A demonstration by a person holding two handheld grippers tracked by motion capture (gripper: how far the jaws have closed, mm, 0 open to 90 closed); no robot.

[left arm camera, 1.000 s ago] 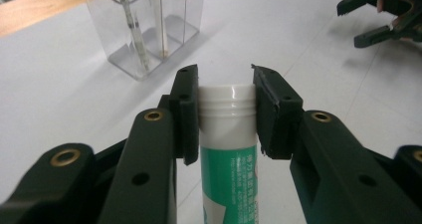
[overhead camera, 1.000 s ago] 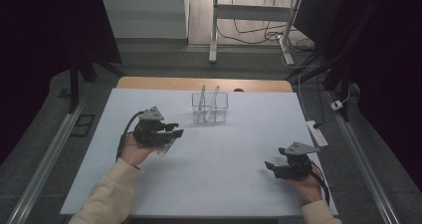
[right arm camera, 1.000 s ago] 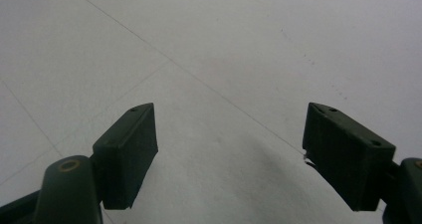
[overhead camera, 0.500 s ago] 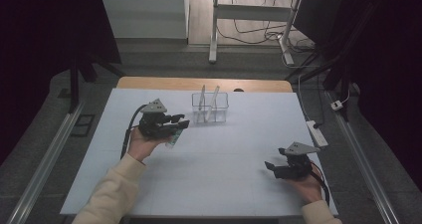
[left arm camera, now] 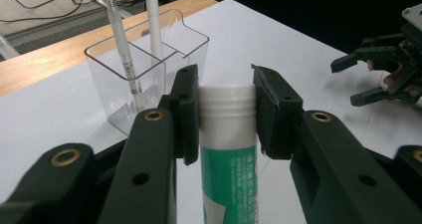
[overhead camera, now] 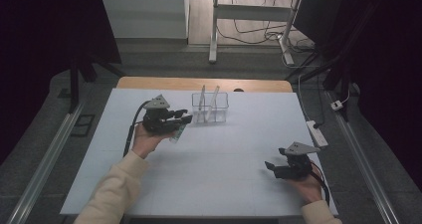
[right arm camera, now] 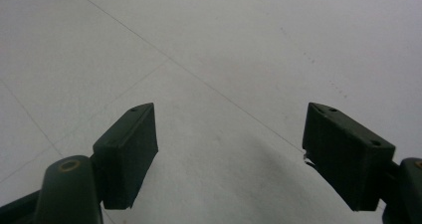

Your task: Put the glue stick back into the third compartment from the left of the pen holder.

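My left gripper point(overhead camera: 185, 118) is shut on a green and white tube point(overhead camera: 178, 132) with a white cap. In the left gripper view the pads press the cap of the tube point(left arm camera: 229, 149) from both sides. A clear plastic holder point(overhead camera: 210, 108) stands just right of that gripper, with two white pens point(overhead camera: 203, 99) upright in it. The holder point(left arm camera: 119, 79) and a pen point(left arm camera: 122, 45) rise just beyond the jaws of the left gripper point(left arm camera: 223, 84). My right gripper point(overhead camera: 268, 167) stands open low over the white sheet near the front right, nothing between the jaws of this gripper point(right arm camera: 229, 139).
A white sheet point(overhead camera: 224, 184) covers the table, with a wooden strip point(overhead camera: 149, 83) along the far edge. A white power strip point(overhead camera: 317, 133) lies off the sheet's right side. A metal frame and cables stand on the floor beyond the table.
My left gripper has carried the tube a little farther away and to the right, closer to the clear holder. The right gripper has stayed where it was.
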